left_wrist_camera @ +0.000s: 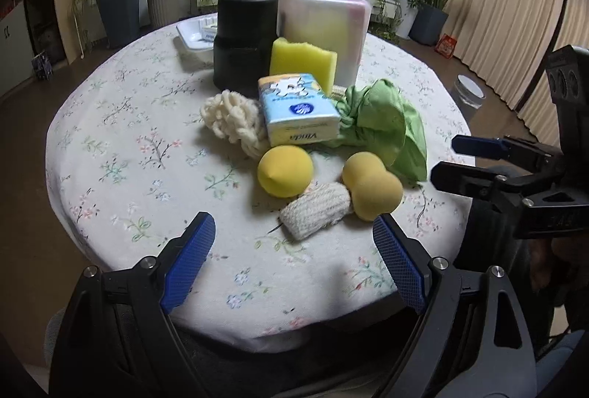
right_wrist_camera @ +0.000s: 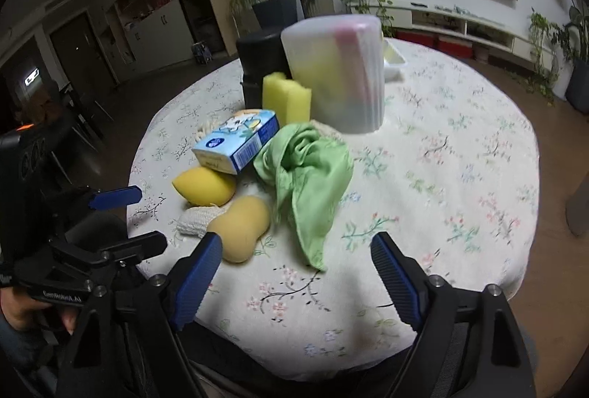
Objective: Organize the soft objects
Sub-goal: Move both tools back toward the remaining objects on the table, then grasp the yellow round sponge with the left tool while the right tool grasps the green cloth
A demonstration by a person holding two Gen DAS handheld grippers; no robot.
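Observation:
Soft objects lie in a heap on the round table: a green cloth, a blue tissue pack, a yellow rectangular sponge, a yellow teardrop sponge, a tan peanut-shaped sponge, a white knitted roll and a cream yarn bundle. My left gripper is open and empty just short of the knitted roll. My right gripper is open and empty in front of the green cloth.
A translucent plastic container and a black cylinder stand behind the heap. A white tray sits at the far edge. The table has a floral cloth. Potted plants line the wall.

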